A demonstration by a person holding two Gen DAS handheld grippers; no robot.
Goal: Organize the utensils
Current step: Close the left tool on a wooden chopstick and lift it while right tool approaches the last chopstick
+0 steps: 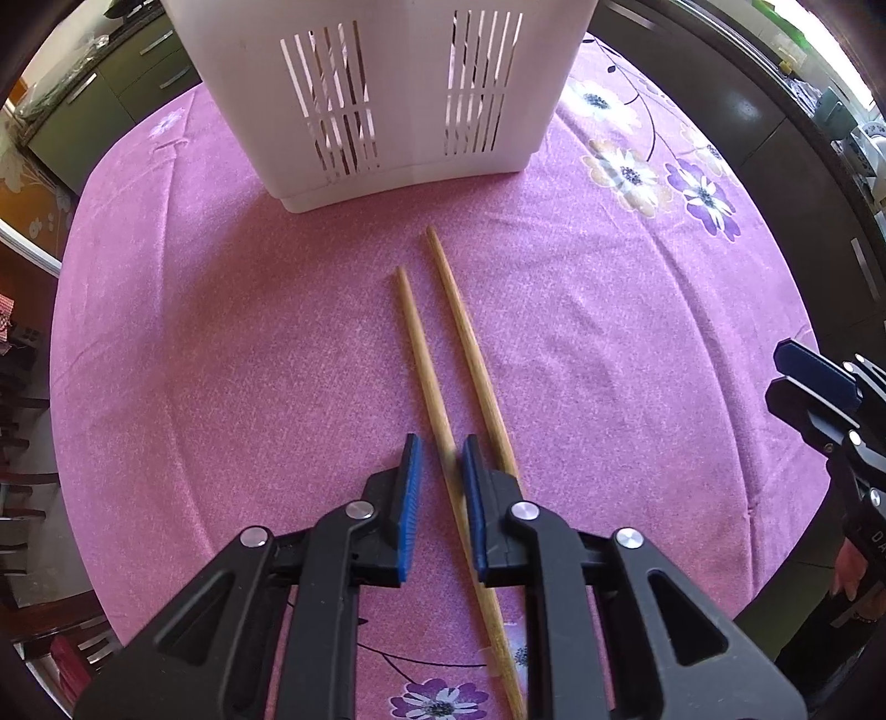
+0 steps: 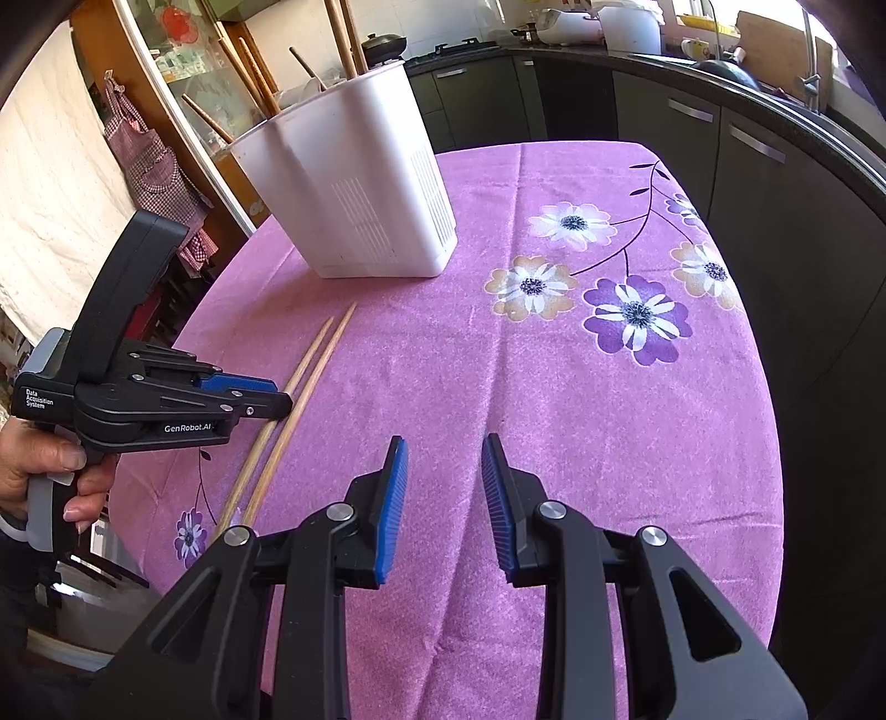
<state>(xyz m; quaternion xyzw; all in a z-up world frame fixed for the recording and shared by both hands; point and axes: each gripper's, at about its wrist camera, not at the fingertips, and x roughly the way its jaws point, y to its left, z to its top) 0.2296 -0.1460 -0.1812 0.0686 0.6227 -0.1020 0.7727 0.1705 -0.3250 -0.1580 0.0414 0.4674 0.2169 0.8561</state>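
Observation:
Two wooden chopsticks lie side by side on the pink flowered tablecloth [image 1: 221, 332], tips toward a white slotted utensil basket [image 1: 387, 111]. My left gripper [image 1: 441, 459] points down over them with its jaws narrowly apart. The left chopstick [image 1: 418, 343] runs between the blue pads, close against the right pad, with a gap to the left pad. The right chopstick [image 1: 465, 332] passes under the right finger. In the right wrist view the left gripper [image 2: 279, 399] hovers over the chopsticks [image 2: 315, 360]. My right gripper [image 2: 443, 465] stands open over bare cloth, holding nothing.
The basket [image 2: 360, 194] stands at the table's far side with several wooden utensils [image 2: 343, 33] sticking out. A hand [image 2: 50, 459] holds the left gripper's handle. Dark kitchen cabinets [image 2: 720, 138] curve round the table's far and right sides. The right gripper [image 1: 797, 382] shows at the left view's edge.

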